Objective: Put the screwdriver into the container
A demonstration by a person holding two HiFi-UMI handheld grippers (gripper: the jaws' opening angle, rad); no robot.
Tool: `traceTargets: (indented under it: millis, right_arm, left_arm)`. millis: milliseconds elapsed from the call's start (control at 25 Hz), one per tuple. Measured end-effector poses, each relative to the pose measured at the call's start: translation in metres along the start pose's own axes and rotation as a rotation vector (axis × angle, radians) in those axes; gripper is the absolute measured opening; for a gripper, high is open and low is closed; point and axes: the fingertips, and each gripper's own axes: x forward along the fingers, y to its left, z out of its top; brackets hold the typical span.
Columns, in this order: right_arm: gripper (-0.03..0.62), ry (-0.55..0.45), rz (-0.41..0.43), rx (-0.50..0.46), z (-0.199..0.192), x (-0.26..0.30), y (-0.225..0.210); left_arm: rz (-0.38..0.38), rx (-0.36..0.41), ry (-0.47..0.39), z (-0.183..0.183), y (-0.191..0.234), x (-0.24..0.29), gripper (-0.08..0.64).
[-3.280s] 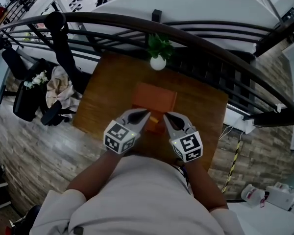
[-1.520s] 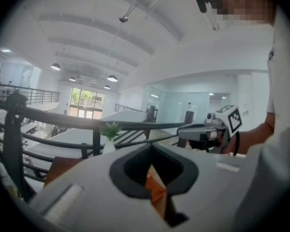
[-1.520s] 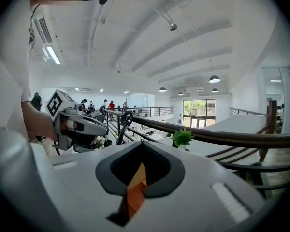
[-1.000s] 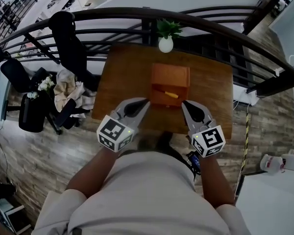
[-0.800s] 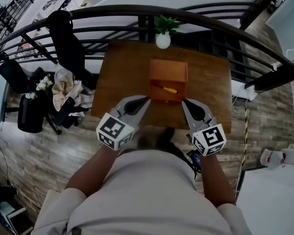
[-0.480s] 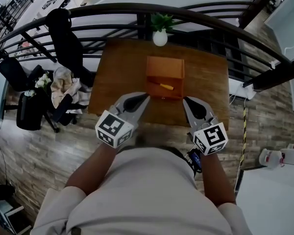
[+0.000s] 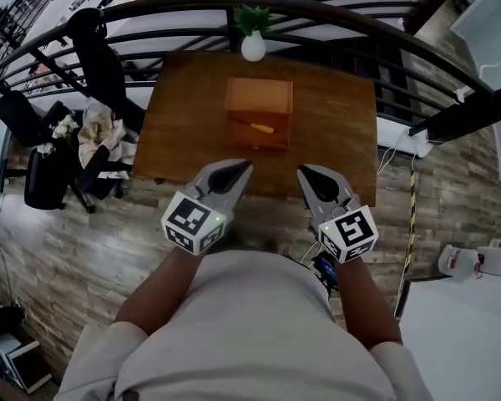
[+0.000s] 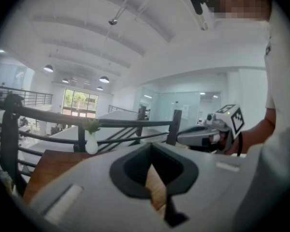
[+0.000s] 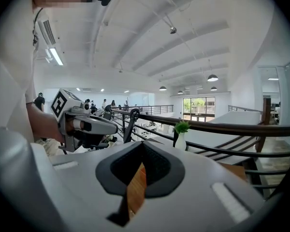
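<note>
Setting: mezzanine with wood-plank floor, where a wooden surface stands against a dark curved railing with an open hall beyond.
Screwdriver: the yellow-handled screwdriver lies at a slant inside the container, towards its near wall.
Container: an open orange-brown box sits at the middle of the surface, with nothing else seen in it.
Task status: by the look of it, the job is done, with the tool in the box and neither gripper touching it.
Left gripper: the left gripper hangs at the near edge of the surface, apart from the box, its jaws together on nothing.
Right gripper: the right gripper hangs level with it on the other side, its jaws also pressed together and empty.
Nearby: a small white vase with a green plant stands at the far edge, just beyond the box and close to the railing.
Risk: a careless forward swing of either closed gripper could shove the box, which might slide into the vase and tip it towards the railing.
Risk, second: a hard jolt could bounce the slanted tool back out.
</note>
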Motion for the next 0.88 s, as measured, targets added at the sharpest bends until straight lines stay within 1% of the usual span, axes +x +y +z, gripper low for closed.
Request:
traceTargets:
  millis: [200, 520, 720, 880]
  right_arm:
    - [0.006, 0.003, 0.026, 0.014, -0.015, -0.029, 0.014]
    - [0.006, 0.009, 0.081, 0.029, -0.032, -0.063, 0.045]
    - [0.006, 0.008, 0.112, 0.017, -0.039, -0.085, 0.069]
    - [0.006, 0.01, 0.12, 0.003, -0.042, -0.099, 0.083]
  left_arm:
    - [0.021, -0.009, 0.012, -0.014, -0.032, -0.01, 0.003]
    - [0.07, -0.029, 0.018, -0.029, -0.068, -0.033, 0.003]
    - [0.093, -0.039, 0.013, -0.042, -0.093, -0.051, 0.003]
    - [0.099, -0.044, 0.002, -0.048, -0.107, -0.063, 0.003]
